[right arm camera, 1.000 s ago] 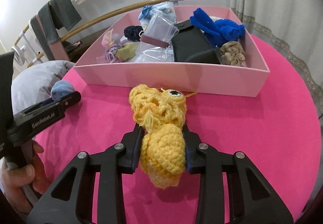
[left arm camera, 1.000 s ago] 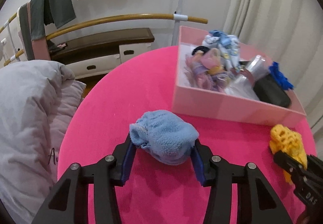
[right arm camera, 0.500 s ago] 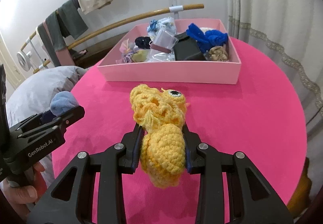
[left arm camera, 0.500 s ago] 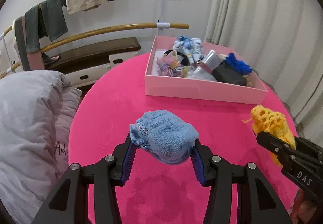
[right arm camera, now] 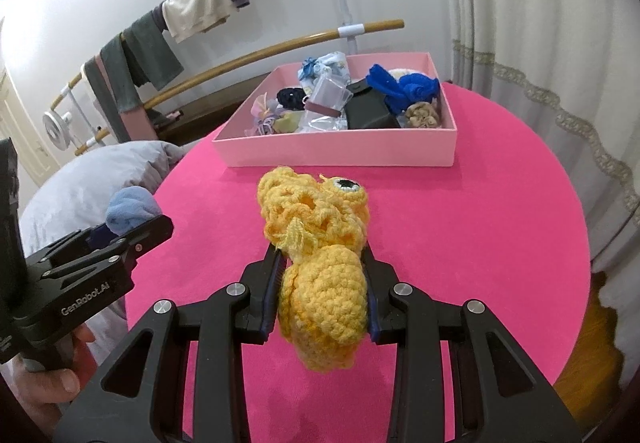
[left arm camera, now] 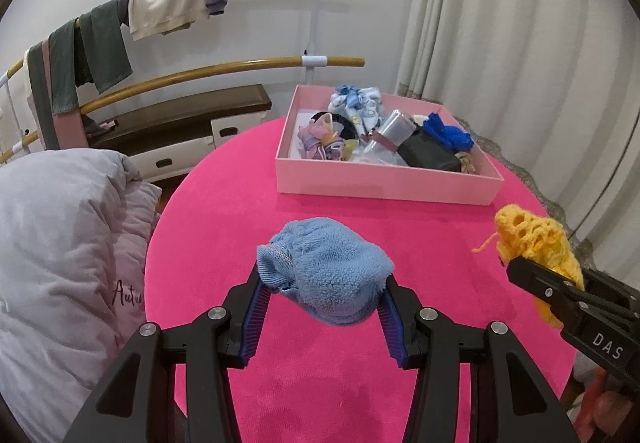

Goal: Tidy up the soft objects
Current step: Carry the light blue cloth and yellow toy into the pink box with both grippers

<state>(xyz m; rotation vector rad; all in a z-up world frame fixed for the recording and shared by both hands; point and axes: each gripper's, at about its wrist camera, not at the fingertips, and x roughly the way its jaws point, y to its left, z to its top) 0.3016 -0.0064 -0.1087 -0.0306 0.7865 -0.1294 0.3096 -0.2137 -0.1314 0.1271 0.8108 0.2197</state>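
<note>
My left gripper (left arm camera: 322, 293) is shut on a light blue fleece cloth (left arm camera: 326, 269) and holds it above the pink round table (left arm camera: 224, 211). My right gripper (right arm camera: 322, 283) is shut on a yellow crochet toy (right arm camera: 320, 243) with a black eye, also held above the table. The toy (left arm camera: 536, 243) and right gripper show at the right edge of the left wrist view; the blue cloth (right arm camera: 130, 209) and left gripper show at the left of the right wrist view. A pink box (left arm camera: 384, 183) with several soft items stands at the table's far side.
The box (right arm camera: 336, 153) holds blue fabric (right arm camera: 402, 89), a black pouch (right arm camera: 366, 111), clear bags and hair ties. A grey duvet (left arm camera: 60, 243) lies left of the table. A rail with hung clothes (left arm camera: 168, 7), a low bench and curtains (left arm camera: 520, 43) stand behind.
Both grippers have pulled back and risen away from the pink box, each still holding its item. The box now looks smaller and farther.
</note>
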